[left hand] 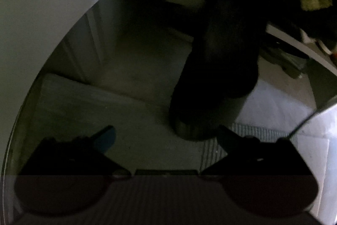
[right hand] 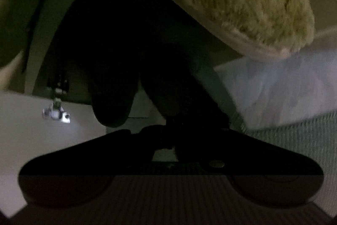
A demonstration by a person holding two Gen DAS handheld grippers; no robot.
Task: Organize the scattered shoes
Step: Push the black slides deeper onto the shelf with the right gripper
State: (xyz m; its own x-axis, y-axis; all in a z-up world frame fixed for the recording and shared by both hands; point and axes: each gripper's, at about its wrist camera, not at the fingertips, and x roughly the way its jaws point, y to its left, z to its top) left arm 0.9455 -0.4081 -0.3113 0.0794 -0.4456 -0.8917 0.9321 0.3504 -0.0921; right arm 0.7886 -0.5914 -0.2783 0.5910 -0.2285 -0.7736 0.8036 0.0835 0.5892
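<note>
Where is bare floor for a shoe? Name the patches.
Free: pale floor left of the black shoe, up to the white wall; ribbed mat right of it. Crowded: the cluttered shelf at far right.

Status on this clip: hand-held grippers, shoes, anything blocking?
Left hand-held gripper open, dark shoe just ahead of it. Right hand-held gripper shut on something dark, unclear what. Fuzzy tan slipper above. Too dim for obstructions.

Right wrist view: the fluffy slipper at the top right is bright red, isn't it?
Not red. The fluffy slipper does sit at the top right, but the right wrist view shows it is a tan, beige colour.
</note>
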